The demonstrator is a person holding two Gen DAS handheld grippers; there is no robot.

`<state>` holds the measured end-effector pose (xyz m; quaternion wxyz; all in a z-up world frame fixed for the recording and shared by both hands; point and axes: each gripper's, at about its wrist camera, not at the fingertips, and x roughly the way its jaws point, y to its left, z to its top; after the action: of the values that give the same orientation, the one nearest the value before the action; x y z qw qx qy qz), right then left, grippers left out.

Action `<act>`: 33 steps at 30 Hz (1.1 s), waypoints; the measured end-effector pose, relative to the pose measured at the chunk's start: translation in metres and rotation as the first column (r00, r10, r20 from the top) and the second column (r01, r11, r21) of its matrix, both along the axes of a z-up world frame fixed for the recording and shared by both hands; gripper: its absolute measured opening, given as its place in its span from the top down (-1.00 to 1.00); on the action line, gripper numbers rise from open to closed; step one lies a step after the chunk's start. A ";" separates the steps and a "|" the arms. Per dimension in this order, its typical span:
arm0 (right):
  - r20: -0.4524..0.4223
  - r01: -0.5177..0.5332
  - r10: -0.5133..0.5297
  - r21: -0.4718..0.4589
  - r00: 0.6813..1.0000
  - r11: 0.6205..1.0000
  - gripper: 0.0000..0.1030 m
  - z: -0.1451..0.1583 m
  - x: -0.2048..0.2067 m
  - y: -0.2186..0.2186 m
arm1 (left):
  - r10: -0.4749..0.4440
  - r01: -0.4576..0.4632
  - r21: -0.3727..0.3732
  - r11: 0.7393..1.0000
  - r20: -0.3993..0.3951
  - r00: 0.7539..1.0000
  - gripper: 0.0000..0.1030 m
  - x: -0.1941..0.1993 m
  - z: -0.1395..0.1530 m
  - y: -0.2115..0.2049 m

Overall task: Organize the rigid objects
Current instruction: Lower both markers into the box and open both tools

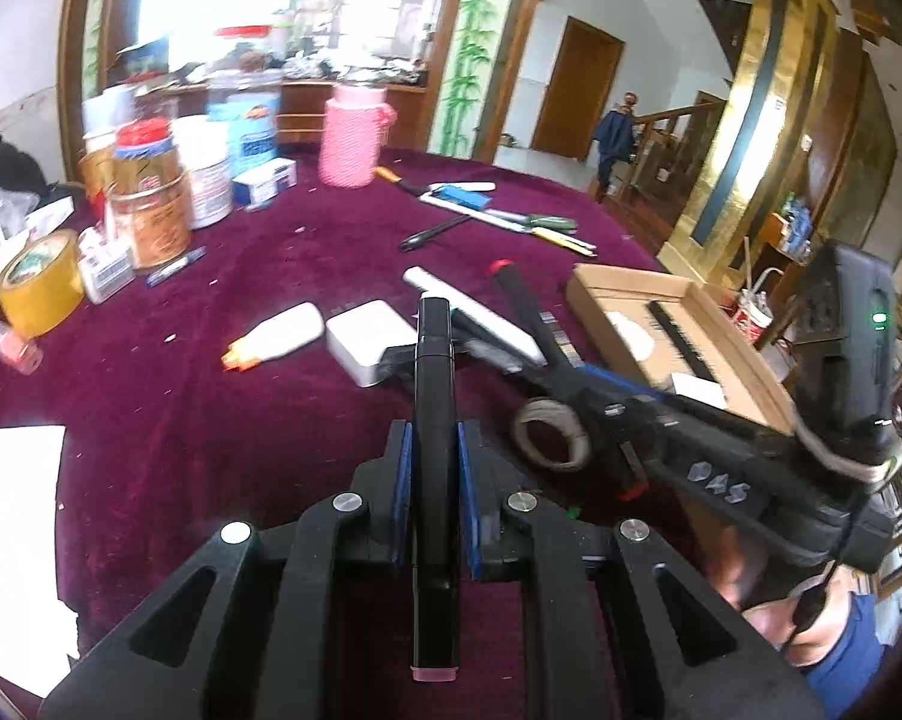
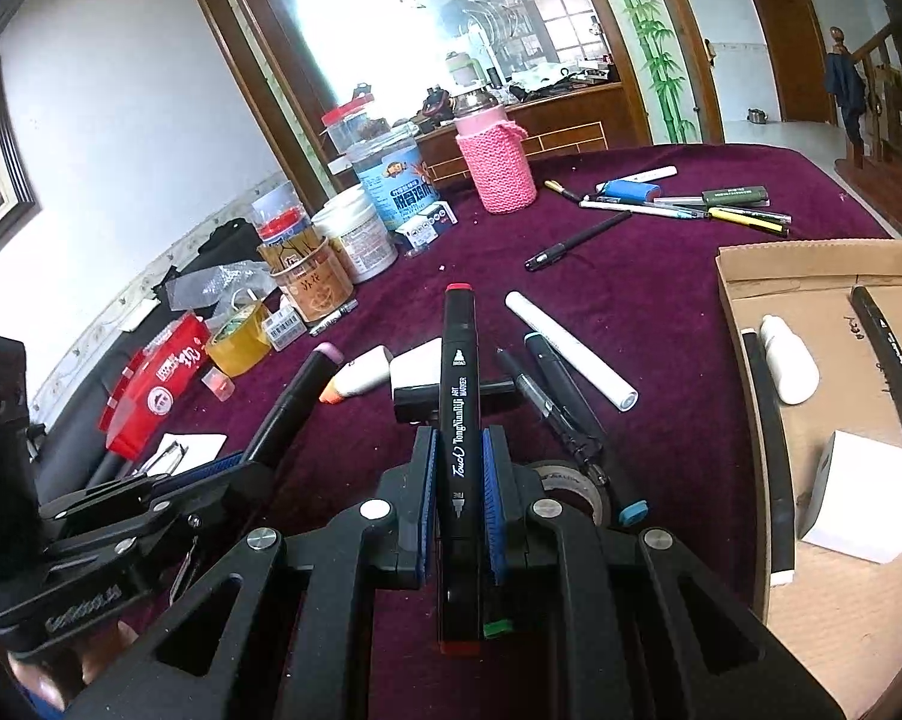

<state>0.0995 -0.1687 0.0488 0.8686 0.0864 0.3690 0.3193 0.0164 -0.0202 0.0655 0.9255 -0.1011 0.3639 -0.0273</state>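
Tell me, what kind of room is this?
Probably a living or dining room at home: a table with a purple velvet cloth, a big wall mirror, and a wooden staircase beyond a wooden door.

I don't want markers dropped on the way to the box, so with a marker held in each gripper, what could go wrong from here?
1. The left gripper pinches its pink-capped marker with long ends sticking out both sides; it could pivot or slip.
2. The right gripper is close beside it, so the red-capped marker might knock the other.
3. The cardboard box already holds markers and a white bottle; a careless drop could bounce out.
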 end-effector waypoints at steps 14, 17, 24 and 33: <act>-0.026 0.050 -0.048 0.086 0.999 0.995 0.75 0.017 0.003 -0.027 | -0.085 0.085 -0.010 0.996 0.028 0.996 0.77 0.005 0.026 -0.048; -0.025 0.069 -0.067 0.105 0.997 0.992 0.75 0.024 0.002 -0.040 | -0.110 0.110 -0.004 0.994 0.036 0.993 0.77 0.008 0.033 -0.062; -0.026 0.167 -0.165 0.154 0.986 0.974 0.75 0.037 0.002 -0.096 | -0.192 0.193 -0.029 0.981 0.030 0.981 0.76 0.020 0.041 -0.096; -0.012 0.307 -0.309 0.153 0.951 0.939 0.75 0.046 -0.001 -0.169 | -0.265 0.264 -0.072 0.962 -0.005 0.964 0.76 0.045 0.033 -0.152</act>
<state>0.0984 -0.3381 0.0947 0.9009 0.2075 0.3198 0.2074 0.0610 -0.1727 0.0989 0.9067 -0.0844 0.3797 -0.1628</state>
